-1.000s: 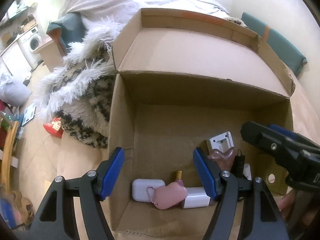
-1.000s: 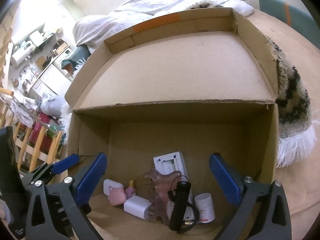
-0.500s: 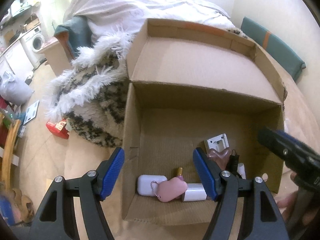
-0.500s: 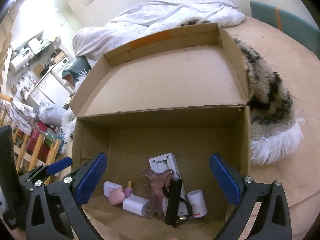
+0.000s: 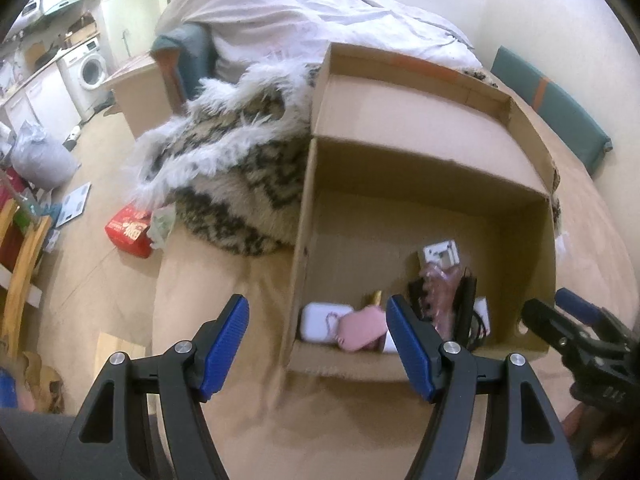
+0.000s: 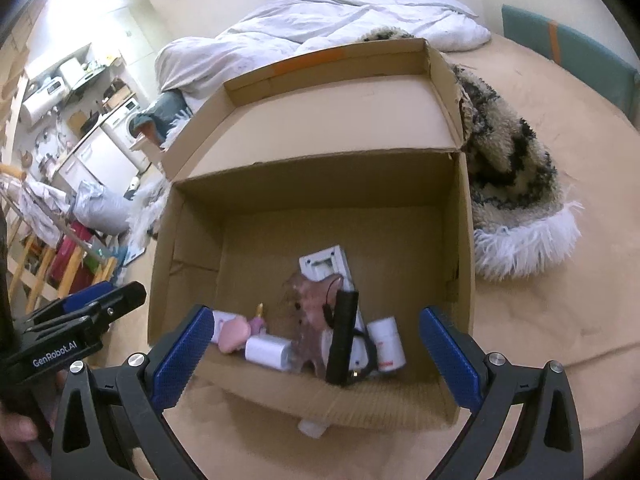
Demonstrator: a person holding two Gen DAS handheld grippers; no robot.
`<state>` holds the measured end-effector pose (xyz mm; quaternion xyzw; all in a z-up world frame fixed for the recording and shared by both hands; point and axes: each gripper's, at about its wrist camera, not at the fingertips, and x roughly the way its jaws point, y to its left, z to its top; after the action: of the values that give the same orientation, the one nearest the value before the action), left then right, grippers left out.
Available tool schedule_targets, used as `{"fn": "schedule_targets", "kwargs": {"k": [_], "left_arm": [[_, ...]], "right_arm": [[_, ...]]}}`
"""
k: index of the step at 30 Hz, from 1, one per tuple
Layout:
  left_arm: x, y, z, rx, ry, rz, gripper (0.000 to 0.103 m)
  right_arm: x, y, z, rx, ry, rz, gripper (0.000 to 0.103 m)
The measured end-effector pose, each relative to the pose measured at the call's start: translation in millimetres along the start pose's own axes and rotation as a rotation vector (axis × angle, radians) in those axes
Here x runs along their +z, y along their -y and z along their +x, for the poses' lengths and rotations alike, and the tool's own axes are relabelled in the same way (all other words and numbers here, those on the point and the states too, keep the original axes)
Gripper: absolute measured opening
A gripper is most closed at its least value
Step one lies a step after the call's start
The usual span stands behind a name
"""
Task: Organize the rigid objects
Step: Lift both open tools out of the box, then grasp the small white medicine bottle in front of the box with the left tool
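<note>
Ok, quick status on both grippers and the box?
Left gripper open, empty. Right gripper open, empty. Cardboard box open, small items piled at near wall. Nothing blocking.

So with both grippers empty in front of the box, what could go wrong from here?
The black flashlight leans on the pile, so it may topple if anything near it is nudged. A small white object lies outside the cardboard box, below its near wall, and could be overlooked. The open lid could swing if bumped.

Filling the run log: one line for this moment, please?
left gripper: open, empty | right gripper: open, empty | cardboard box: holds small items
</note>
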<state>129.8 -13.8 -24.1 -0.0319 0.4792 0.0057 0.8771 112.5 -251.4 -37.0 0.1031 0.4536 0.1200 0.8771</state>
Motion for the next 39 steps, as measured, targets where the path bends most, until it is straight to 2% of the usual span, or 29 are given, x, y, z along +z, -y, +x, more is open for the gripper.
{"fn": "schedule_targets", "kwargs": {"k": [10,21,28,32,37,39], "left_arm": [[-35.3,-15.9,-6.5,0.017,-0.039,-0.025,0.068],[-58.7,-4.0,9.1,0.016,-0.112,0.0,0.068],[-70.5,25.1,22.0,-0.009,-0.155,0.041,0.068],[-76.7,49.2,36.5,-0.057,-0.208,0.052,0.068],[-88.6,87.6,69.7,-0.082,-0.299,0.096,0.068],[-89.6,100.4,79.9,-0.09,-0.311,0.118,0.068]], "right_arm": [[-31.3,-6.6,-17.1,0.001,-0.025,-0.022,0.103],[-54.7,8.2,-14.3,-0.029,-0.105,0.022,0.103],[-62.5,41.5,-11.7,-0.086,-0.145,0.118,0.103],[-61.6,54.6,-16.4,-0.074,-0.13,0.184,0.103],[-58.9,64.6,-12.4,-0.054,-0.138,0.241,0.103],[-59.0,68.4,-8.7,-0.041,-0.15,0.266,0.103]]}}
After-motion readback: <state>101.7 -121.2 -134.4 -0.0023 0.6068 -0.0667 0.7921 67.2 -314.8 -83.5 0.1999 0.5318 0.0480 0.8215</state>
